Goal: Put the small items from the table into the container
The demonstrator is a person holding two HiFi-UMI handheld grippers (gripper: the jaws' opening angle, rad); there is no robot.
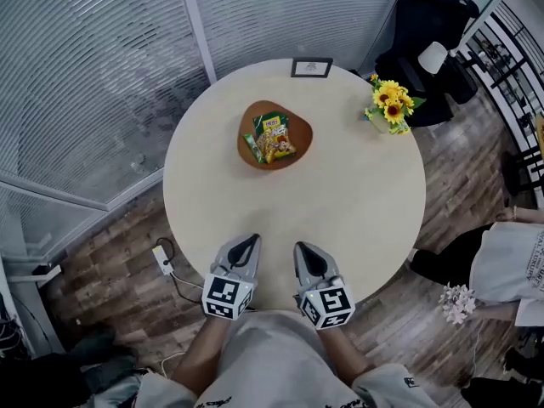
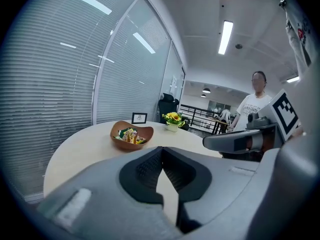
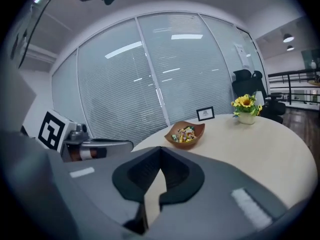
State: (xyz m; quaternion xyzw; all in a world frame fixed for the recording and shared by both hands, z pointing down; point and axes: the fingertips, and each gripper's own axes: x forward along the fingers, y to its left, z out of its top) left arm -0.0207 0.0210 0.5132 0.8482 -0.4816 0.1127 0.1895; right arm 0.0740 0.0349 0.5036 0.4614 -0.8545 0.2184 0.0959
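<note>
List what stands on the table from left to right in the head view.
bowl → frame → flowers

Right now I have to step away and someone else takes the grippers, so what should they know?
Left gripper: jaws together, nothing in them, at the near edge of the table.
Right gripper: jaws together, nothing in them, beside the left one.
Things: the snack packets lie in the brown bowl on the far half of the table. The sunflower pot and the small frame stand at the far rim.
Done: the small items that show are in the bowl.
Left: no loose small item shows outside the bowl, so the job looks finished.
</note>
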